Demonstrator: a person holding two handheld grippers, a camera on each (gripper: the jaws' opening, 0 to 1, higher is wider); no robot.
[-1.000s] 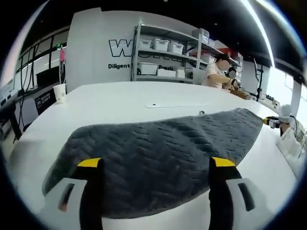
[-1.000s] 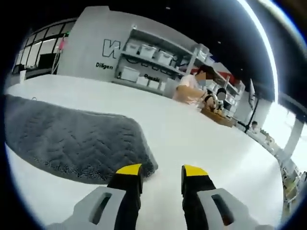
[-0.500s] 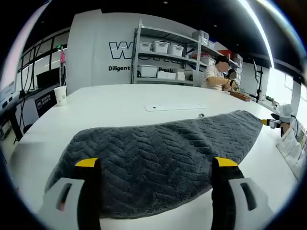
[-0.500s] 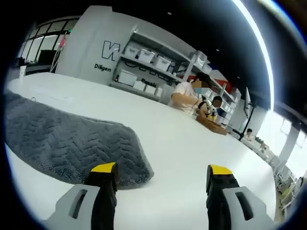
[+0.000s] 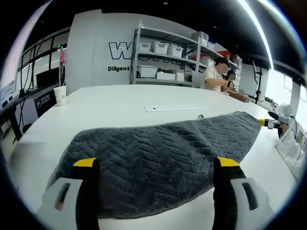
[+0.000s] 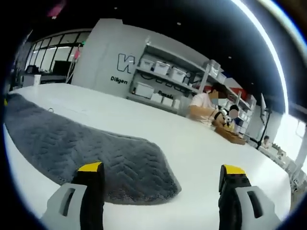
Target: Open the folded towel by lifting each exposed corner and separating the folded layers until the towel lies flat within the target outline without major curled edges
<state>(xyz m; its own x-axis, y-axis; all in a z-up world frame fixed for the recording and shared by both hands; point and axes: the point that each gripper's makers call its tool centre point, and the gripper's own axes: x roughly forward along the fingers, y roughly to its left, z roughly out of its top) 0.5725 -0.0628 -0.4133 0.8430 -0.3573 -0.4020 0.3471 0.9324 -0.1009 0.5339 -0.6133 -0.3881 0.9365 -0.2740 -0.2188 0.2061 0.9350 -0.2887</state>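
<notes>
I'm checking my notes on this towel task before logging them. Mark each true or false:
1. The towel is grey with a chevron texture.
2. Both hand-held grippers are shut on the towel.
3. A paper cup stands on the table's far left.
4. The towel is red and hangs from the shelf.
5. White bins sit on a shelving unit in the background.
1. True: the towel is grey with a chevron pattern.
2. False: the left hand-held gripper and the right hand-held gripper both have jaws wide apart, holding nothing.
3. True: a cup stands on the white table.
4. False: it lies on the table.
5. True: bins sit on the shelves.
</notes>
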